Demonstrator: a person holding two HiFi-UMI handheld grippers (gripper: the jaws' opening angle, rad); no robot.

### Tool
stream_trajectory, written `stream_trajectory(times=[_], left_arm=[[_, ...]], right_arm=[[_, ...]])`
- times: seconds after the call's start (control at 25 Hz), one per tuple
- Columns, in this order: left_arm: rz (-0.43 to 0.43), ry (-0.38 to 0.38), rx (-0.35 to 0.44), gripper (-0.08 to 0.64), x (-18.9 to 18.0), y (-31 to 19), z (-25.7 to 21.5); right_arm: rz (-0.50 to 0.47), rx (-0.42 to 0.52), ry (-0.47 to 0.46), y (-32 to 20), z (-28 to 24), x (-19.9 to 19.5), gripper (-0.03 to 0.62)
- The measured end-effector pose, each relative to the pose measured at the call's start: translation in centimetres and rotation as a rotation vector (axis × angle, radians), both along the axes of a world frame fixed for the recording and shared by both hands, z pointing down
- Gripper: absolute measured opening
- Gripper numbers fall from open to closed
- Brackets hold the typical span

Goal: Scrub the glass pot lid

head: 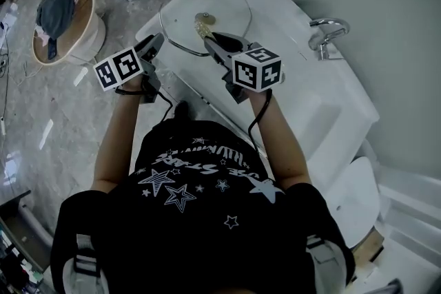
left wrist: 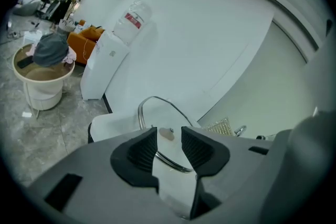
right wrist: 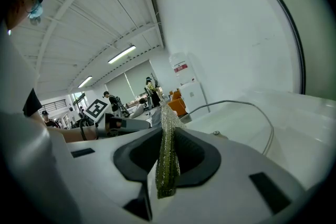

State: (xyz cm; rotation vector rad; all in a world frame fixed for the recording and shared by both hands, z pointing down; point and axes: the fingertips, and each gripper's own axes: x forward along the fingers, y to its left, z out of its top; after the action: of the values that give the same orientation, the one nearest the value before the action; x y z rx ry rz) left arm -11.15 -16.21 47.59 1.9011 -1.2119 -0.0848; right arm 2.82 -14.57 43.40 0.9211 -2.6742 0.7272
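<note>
The round glass pot lid (head: 220, 0) with a metal rim lies on the white counter (head: 303, 79) ahead of both grippers. My right gripper (head: 210, 39) is shut on a gold-green scrub cloth (head: 202, 27), which rests over the lid's middle. In the right gripper view the cloth (right wrist: 167, 157) stands upright between the pads, with the lid's rim (right wrist: 265, 120) to the right. My left gripper (head: 156, 45) is at the lid's near-left rim. Its jaws stand apart (left wrist: 169, 145); the lid (left wrist: 160, 113) shows through the gap, and the pads do not press on it.
A chrome tap (head: 327, 34) stands at the counter's right, by the wall. A round tub of clothes (head: 65, 24) sits on the floor to the left. A white water dispenser (left wrist: 107, 57) stands against the far wall. My own body fills the lower head view.
</note>
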Motion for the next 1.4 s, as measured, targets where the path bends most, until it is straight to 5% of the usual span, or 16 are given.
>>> stream_trajectory(times=[0.44,0.8,1.4], left_arm=[[0.06,-0.236,0.118,0.126,5.9,7.4,-2.0],[0.086,-0.29,0.138,0.074,10.7,14.4,-2.3],[0.108,-0.341,0.112,0.009,13.7,19.0,-0.2]], right_arm=[[0.032,-0.01,-0.004,5.8,0.2,5.8,0.072],[0.044,-0.007,0.026,11.7,1.3,10.4,0.072],[0.038,-0.06,0.005,15.5,4.1,12.9,0.072]])
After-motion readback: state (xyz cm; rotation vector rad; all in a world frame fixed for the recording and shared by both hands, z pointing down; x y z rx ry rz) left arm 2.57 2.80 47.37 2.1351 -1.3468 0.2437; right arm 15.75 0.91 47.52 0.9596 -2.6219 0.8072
